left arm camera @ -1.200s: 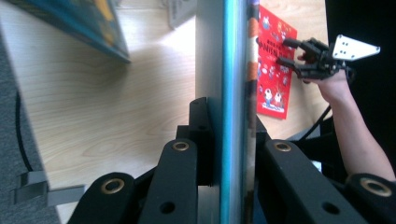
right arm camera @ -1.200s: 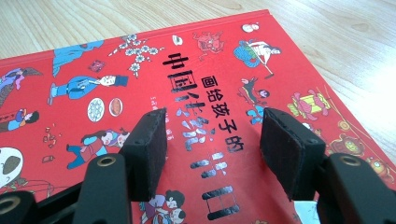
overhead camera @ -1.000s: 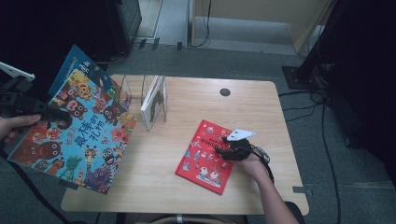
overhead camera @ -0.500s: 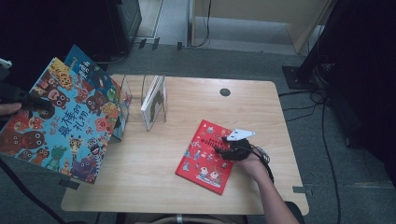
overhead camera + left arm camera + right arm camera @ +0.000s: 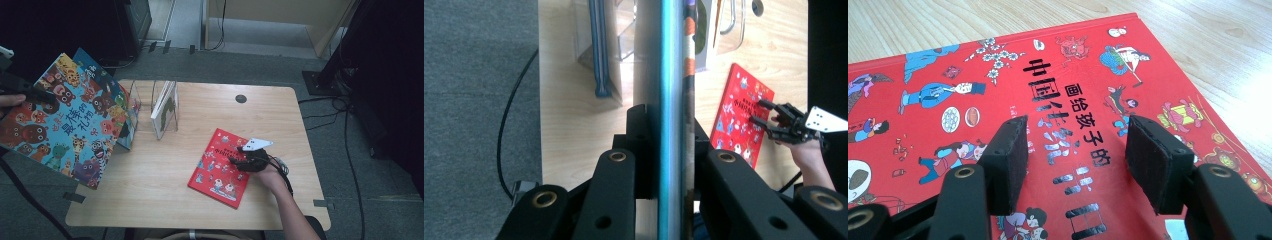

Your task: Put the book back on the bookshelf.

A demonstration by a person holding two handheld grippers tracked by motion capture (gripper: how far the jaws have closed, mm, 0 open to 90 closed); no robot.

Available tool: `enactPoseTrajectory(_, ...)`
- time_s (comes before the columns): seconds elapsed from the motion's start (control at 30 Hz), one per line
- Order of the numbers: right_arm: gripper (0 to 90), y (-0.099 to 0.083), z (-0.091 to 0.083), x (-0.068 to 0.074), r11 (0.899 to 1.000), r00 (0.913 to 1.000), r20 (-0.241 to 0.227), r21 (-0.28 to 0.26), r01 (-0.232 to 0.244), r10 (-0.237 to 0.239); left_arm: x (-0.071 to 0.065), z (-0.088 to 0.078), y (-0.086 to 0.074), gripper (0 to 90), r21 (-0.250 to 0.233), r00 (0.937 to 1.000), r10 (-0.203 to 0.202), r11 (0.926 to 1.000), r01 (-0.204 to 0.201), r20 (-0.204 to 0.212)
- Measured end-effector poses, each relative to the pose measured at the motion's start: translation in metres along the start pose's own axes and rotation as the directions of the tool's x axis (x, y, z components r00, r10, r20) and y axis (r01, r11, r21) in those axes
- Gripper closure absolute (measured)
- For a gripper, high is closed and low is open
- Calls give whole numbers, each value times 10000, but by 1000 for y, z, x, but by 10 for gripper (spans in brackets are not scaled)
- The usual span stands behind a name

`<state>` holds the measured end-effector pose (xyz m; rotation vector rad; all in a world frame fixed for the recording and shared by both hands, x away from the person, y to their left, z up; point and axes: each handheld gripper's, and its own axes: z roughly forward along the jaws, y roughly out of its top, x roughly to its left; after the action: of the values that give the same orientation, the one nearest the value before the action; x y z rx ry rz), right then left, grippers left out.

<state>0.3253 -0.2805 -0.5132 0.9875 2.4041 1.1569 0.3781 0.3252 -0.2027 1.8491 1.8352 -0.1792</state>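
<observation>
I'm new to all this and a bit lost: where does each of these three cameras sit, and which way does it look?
High view: above the table, looking forward and down; a forearm and the right gripper show.
Left gripper view: rides the left gripper, looking down its jaws clamped on the big picture book.
Right gripper view: rides the right gripper, open jaws over the red book.
All three share the red book.
</observation>
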Motion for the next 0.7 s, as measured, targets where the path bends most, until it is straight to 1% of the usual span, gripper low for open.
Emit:
enactPoseTrajectory(0.07, 428, 0, 0, 0, 10000, 10000, -4, -6, 7, -7, 0, 1, 2, 813, -16, 10000, -50, 10000, 50, 13)
enactPoseTrajectory(0.1, 429, 0, 0, 0, 10000, 10000, -12, -2, 0, 0, 0, 1, 6, 813, -44, 10000, -84, 10000, 84, 19)
enactPoseTrajectory(0.13, 429, 0, 0, 0, 10000, 10000, -23, -2, -3, 3, -1, 1, 7, 813, -61, 9999, -109, 9999, 109, -21)
enactPoseTrajectory(0.2, 432, 0, 0, 0, 10000, 10000, -32, -25, 12, -12, -4, 2, 12, 813, -51, 9999, -31, 10000, 31, -117)
enactPoseTrajectory(0.27, 434, 0, 1, 0, 10000, 10000, -23, -31, 11, -11, -5, 4, 16, 813, -37, 9999, -52, 10000, 52, -162)
enactPoseTrajectory(0.3, 434, 0, 1, 0, 10000, 10000, -15, -32, 12, -12, -6, 5, 18, 814, -103, 9998, -90, 9999, 88, -187)
enactPoseTrajectory(0.4, 434, 0, 1, 0, 10000, 10000, -23, -43, 30, -30, -7, 10, 23, 813, -144, 9998, -113, 9998, 111, -192)
enactPoseTrajectory(0.5, 435, 0, 1, 0, 10000, 10000, -25, -48, 45, -45, -7, 15, 28, 813, -252, 9996, -230, 9994, 226, -164)
enactPoseTrajectory(0.7, 437, 1, 1, 1, 10000, 10000, -67, -49, 41, -41, -8, 26, 40, 813, -377, 9989, -326, 9988, 313, -331)
